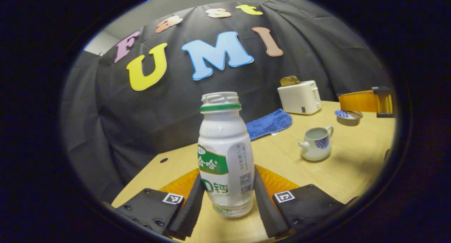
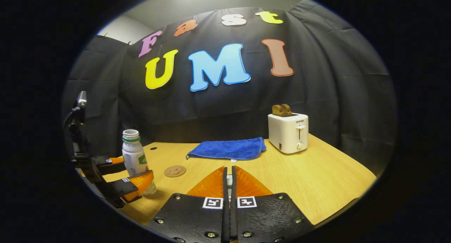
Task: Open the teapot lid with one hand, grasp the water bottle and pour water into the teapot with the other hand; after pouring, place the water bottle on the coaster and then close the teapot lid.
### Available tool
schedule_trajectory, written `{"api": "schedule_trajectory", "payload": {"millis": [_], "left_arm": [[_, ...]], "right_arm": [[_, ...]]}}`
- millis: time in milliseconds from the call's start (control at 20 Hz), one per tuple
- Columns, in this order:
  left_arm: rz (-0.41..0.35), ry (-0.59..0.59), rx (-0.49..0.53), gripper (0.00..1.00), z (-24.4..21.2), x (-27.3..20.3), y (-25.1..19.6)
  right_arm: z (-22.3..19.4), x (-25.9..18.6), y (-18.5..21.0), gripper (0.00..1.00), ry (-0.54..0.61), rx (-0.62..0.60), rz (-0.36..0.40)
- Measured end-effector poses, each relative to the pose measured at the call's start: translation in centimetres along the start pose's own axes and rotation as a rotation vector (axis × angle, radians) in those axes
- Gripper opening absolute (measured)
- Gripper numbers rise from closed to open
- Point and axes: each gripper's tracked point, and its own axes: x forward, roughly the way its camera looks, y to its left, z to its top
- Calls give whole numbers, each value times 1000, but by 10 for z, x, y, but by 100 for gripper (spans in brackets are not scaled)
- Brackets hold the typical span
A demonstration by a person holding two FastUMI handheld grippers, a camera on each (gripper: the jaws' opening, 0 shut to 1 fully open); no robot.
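A white water bottle (image 1: 226,155) with a green neck ring and no cap stands upright between the fingers of my left gripper (image 1: 229,200), which presses on both its sides. Its base is at the tabletop; I cannot tell whether it is lifted. The white teapot (image 1: 317,144) with a blue pattern sits lidless to the right. Beyond it, my right gripper (image 1: 352,104) holds the blue-and-white lid (image 1: 348,117) above the table. In the right gripper view my right gripper (image 2: 229,181) is shut on a small white piece of the lid. The bottle (image 2: 134,156), the left gripper (image 2: 137,169) and a round brown coaster (image 2: 175,171) are at the left.
A blue towel (image 2: 229,148) lies at the back of the wooden table (image 2: 317,179). To its right stands a white toaster (image 2: 288,132) with toast in it. The black cloth wall closes off the back. A small hole (image 1: 164,160) marks the table's far left corner.
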Motion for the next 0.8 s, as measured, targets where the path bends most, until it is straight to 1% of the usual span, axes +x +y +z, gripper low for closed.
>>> {"api": "schedule_trajectory", "payload": {"millis": [150, 200, 250, 300, 350, 600, 800], "left_arm": [[16, -16, -69, 84, 4, -13, 20], [23, -23, -86, 78, 6, -17, 27], [31, -27, -97, 78, 6, -19, 35], [40, -33, -107, 84, 8, -22, 41], [49, -38, -116, 72, 8, -26, 48], [72, -47, -179, 84, 8, -36, 66], [72, -46, -226, 84, 3, -39, 74]], "right_arm": [[-5, 18, 5, 0, 13, -8, -6], [-7, 25, 5, 0, 18, -6, -10], [-8, 30, 4, 0, 20, -2, -15], [-8, 35, 3, 0, 22, 1, -24], [-10, 39, 1, 0, 24, 1, -34], [-15, 59, 2, 0, 36, -27, -49], [-24, 69, 2, 0, 51, -60, -56]]}}
